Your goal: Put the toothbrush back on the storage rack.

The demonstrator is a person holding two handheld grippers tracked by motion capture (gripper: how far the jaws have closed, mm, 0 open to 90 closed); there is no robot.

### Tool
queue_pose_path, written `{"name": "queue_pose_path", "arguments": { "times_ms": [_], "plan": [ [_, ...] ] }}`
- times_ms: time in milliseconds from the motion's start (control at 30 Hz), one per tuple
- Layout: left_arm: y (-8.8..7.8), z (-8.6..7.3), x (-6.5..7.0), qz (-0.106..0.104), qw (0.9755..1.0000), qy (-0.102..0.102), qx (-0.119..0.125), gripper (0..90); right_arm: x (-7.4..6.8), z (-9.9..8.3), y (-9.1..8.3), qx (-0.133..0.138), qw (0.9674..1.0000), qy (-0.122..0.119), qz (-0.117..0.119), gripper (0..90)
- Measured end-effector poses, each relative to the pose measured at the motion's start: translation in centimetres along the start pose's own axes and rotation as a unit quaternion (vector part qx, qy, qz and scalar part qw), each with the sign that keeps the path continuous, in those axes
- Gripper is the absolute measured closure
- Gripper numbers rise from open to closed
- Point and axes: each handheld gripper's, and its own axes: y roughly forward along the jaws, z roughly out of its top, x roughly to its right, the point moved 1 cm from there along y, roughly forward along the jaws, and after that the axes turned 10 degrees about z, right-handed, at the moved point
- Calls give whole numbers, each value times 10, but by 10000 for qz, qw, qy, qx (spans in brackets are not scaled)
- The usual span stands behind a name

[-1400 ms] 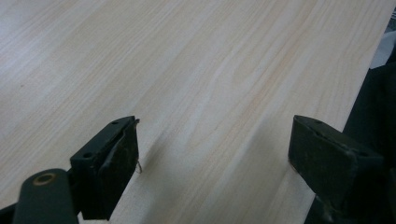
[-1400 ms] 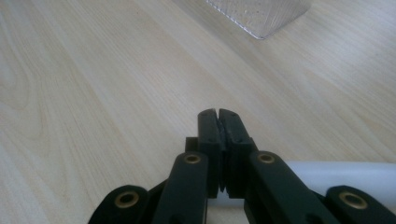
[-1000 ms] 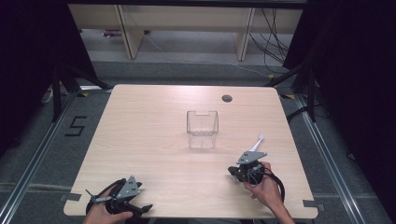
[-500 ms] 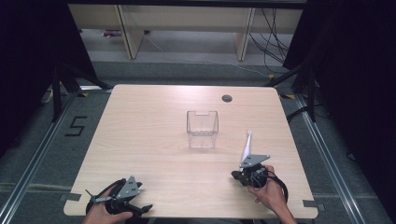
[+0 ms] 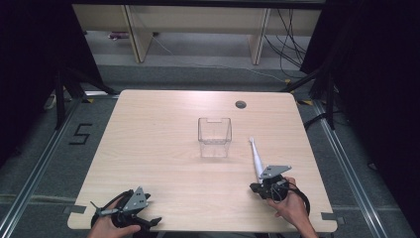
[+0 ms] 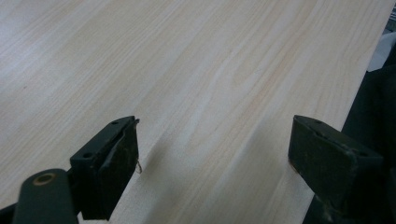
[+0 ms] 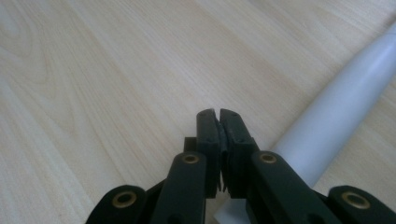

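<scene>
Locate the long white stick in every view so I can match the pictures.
High view: white stick lies right of the clear container, ahead of the right gripper.
Right gripper view: right side, beside the shut jaws.
Left gripper view: bare tabletop.
Shared landmark: wooden table.

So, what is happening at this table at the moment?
A person sits at a light wooden table with a two-jaw gripper in each hand. The right gripper has its jaws shut, with a long white plastic stick lying on the table right beside it, pointing toward a small clear plastic box at the table's middle. The left gripper rests at the near edge, jaws wide open, nothing between them.
</scene>
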Motion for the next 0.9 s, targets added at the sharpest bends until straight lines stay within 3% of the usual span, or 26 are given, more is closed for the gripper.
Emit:
{"name": "queue_pose_path", "arguments": {
  "times_ms": [267,600,633,667,767,900],
  "plan": [
    [0,0,0,5,10000,7,-1,157,4,-3,0,99,9999,17,-43,870],
    [0,0,-1,-1,10000,34,15,157,9,-7,-8,-18,10000,71,-30,868],
    [0,0,-1,-1,10000,21,18,157,9,-8,-9,48,9998,128,-152,869],
    [0,0,-1,-11,10000,20,18,157,8,-8,-10,15,9997,218,-79,869],
    [0,0,-1,8,10000,-16,2,157,12,-10,-13,-28,9999,132,-86,869],
    [0,0,-1,5,10000,-3,8,157,14,-12,-15,-23,9997,197,-136,869]
  ]
}}
